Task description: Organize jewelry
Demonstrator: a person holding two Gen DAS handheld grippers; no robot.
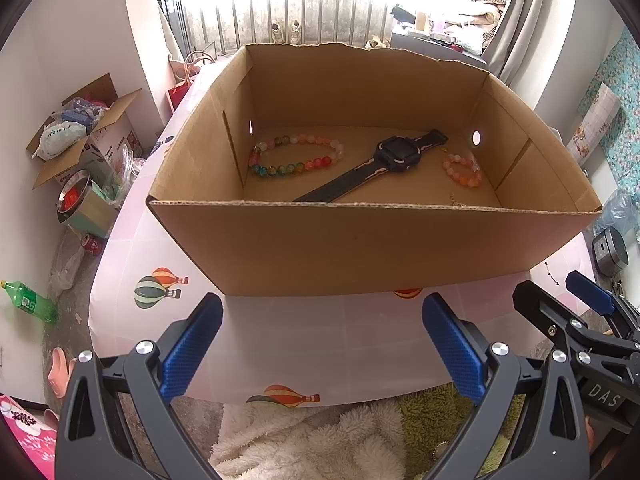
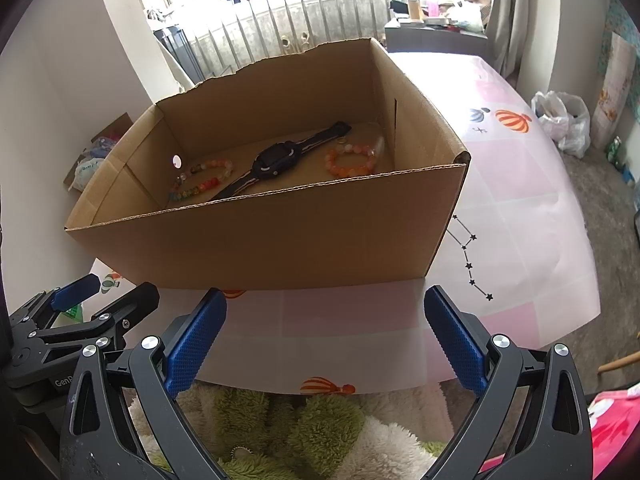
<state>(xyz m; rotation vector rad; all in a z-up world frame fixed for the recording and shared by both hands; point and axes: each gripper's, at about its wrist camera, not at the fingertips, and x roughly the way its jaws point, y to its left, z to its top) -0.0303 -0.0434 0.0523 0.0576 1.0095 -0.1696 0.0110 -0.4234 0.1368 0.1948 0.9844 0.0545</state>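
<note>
An open cardboard box (image 1: 360, 248) (image 2: 260, 240) stands on the pink table. On its floor lie a multicoloured bead bracelet (image 1: 294, 156) (image 2: 202, 184), a black watch (image 1: 396, 156) (image 2: 276, 164), an orange bead bracelet (image 1: 462, 170) (image 2: 352, 160) and a thin gold chain (image 1: 456, 201) near the front wall. My left gripper (image 1: 322, 346) is open, empty, in front of the box near the table's front edge. My right gripper (image 2: 324, 336) is also open and empty, to the right of the left one; it shows in the left wrist view (image 1: 560, 300).
The table (image 2: 520, 200) has a pink cloth with balloon prints and extends to the right of the box. On the floor at left sit a carton of clutter (image 1: 80, 124), a metal bowl (image 1: 74, 196) and a green bottle (image 1: 30, 296). A fluffy white and green fabric (image 2: 312, 432) lies below.
</note>
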